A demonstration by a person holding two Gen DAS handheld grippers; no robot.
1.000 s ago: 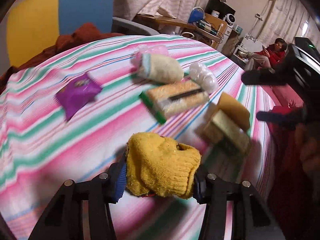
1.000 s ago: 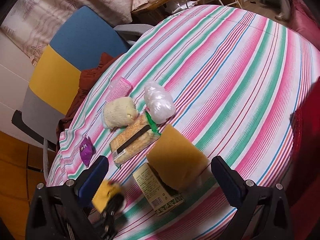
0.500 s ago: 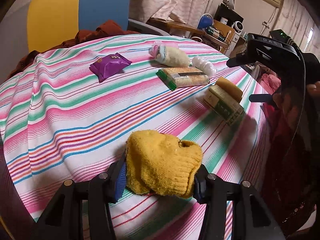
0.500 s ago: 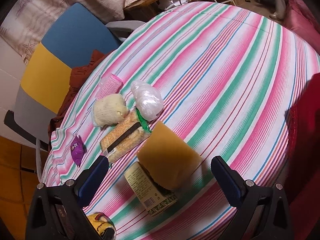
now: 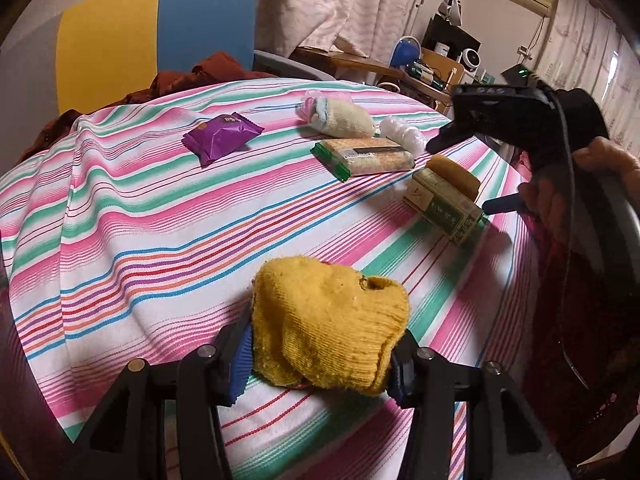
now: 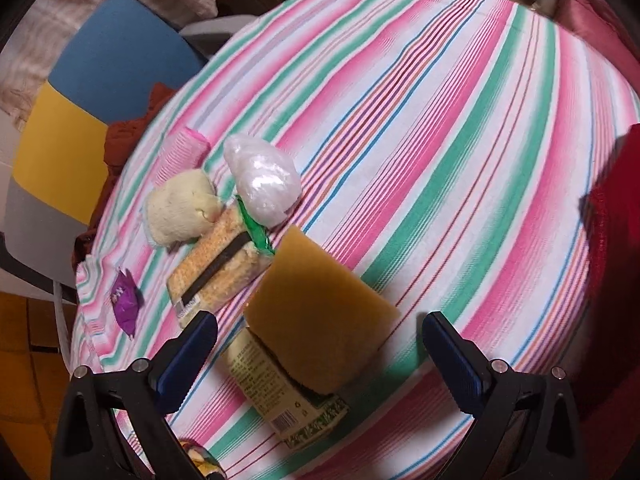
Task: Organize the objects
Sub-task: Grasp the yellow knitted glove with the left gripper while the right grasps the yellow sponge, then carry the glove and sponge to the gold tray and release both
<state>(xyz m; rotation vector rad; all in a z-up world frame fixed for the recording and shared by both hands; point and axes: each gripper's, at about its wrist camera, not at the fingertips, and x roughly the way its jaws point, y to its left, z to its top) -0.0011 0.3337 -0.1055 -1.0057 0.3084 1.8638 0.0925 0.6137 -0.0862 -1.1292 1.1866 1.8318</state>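
Your left gripper (image 5: 320, 356) is clamped on the bunched yellow knitted sock (image 5: 328, 320), held just above the near edge of the pink, green and white striped tablecloth (image 5: 160, 216). Your right gripper (image 6: 320, 352) is spread wide and empty, poised over the tan rectangular sponge (image 6: 320, 312) that leans on the green-printed carton (image 6: 288, 400).

From the left wrist view, the rest sits in a loose row from 12 to 2 o'clock: the purple foil snack packet (image 5: 222, 138), the cream rolled sock (image 5: 344, 120), the clear-wrapped cracker pack with green ends (image 5: 366, 158) and the white crinkled plastic bundle (image 5: 402, 136). Judging by this, the sorting looks only partly done; the sock needs a place.

Beyond the cloth stand a blue-and-yellow chair (image 5: 160, 36), pale curtains (image 5: 320, 4) and a cluttered desk (image 5: 420, 68).
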